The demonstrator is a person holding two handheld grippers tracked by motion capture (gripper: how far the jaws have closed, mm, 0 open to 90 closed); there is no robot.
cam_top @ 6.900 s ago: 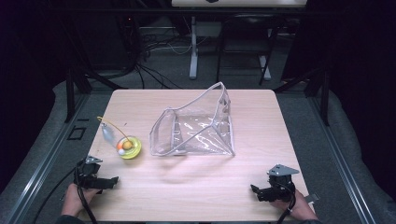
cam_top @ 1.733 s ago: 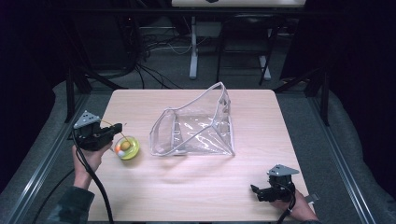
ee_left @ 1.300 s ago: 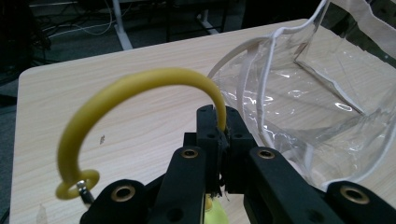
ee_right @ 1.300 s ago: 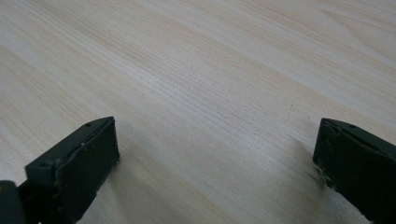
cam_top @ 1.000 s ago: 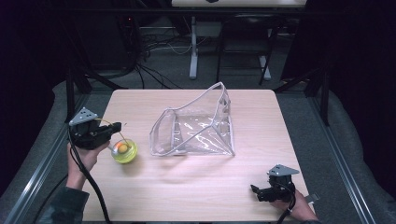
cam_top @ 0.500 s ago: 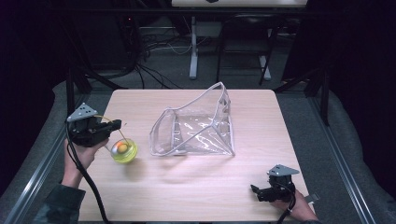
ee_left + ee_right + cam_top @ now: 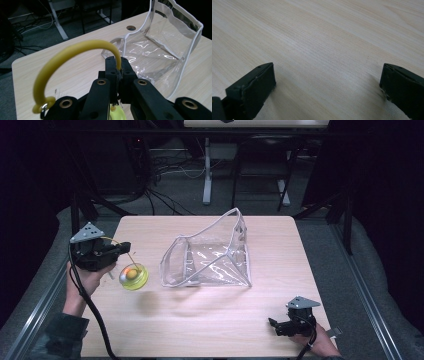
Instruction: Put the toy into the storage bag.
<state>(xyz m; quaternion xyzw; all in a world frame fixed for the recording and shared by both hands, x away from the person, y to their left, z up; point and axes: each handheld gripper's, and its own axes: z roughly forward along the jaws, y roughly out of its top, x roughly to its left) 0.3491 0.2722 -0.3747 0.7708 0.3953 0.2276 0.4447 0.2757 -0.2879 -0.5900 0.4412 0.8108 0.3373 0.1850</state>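
- Table [image 7: 210,330]: light wood, rounded corners; its lower centre is bare, between the 2 grippers.
- Pouch [image 7: 210,257]: clear plastic with white trim, at frame centre. Its opening faces the left of the frame; 1 corner stands up toward the far edge.
- Left gripper [image 7: 125,247]: at the left edge of the table, raised. Jaws together, clamped on the yellow loop [image 7: 72,51], which arches up and to the left in the left gripper view.
- Toy [image 7: 133,276]: round, yellow-green with an orange centre; it hangs below the loop, just left of the pouch opening, apart from it.
- Right gripper [image 7: 272,324]: lower right, near the front edge. Jaws wide apart, low over bare wood.
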